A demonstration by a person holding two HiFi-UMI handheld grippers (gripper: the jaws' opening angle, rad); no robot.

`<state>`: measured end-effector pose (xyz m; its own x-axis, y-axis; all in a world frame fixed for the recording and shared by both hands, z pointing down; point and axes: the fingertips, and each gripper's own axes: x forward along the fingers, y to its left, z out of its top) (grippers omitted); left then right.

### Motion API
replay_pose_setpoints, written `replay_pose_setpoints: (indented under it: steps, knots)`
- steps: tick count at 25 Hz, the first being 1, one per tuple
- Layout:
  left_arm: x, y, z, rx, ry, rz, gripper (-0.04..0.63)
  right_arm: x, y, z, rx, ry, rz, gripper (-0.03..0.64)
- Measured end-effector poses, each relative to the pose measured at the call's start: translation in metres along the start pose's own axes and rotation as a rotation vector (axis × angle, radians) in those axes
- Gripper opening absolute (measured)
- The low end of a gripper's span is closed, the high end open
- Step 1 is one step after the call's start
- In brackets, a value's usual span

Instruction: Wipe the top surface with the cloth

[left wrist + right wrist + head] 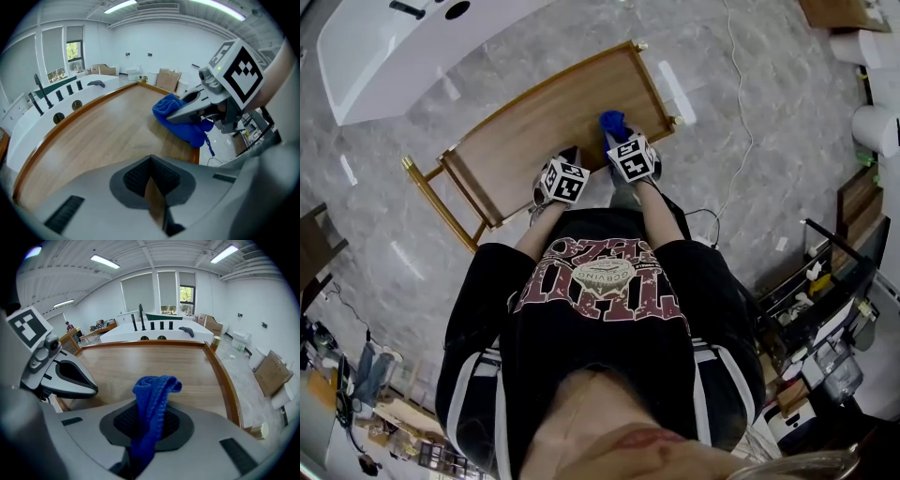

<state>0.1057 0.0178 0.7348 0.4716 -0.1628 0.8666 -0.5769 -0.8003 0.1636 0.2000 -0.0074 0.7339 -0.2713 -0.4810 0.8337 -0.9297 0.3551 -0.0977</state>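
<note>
Your right gripper is clenched on the blue cloth, which is gathered into a narrow bunch between the jaws and bulges out past their tips, down at the near end of the wooden top surface. That bunching is your main risk. With so little fabric spread under the jaws, a hard press would probably put the jaw tips on the wood instead of the cloth, and you would leave thin streaks, not a wiped band. If you drag too fast, the cloth could also slide out of the pinch. The raised rim runs close on that gripper's right, so a wide sweep that way may catch the cloth or knock the jaws. A loose blue strand hangs off the cloth near that edge and could snag. Your left gripper sits just to the left, jaws drawn together on nothing. Sweep leftward carelessly and the two will collide.
</note>
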Motion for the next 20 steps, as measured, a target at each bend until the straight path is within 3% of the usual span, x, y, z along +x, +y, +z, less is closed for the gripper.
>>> replay_pose_setpoints:
  steps: [7, 20]
  knots:
    - [0.017, -0.028, 0.015, 0.064, -0.005, -0.055, 0.049, -0.014, -0.043, -0.011, 0.043, 0.006, -0.070, 0.064]
    - [0.029, -0.034, 0.029, 0.053, -0.034, -0.064, 0.049, -0.028, -0.083, -0.022, 0.048, 0.020, -0.121, 0.064]
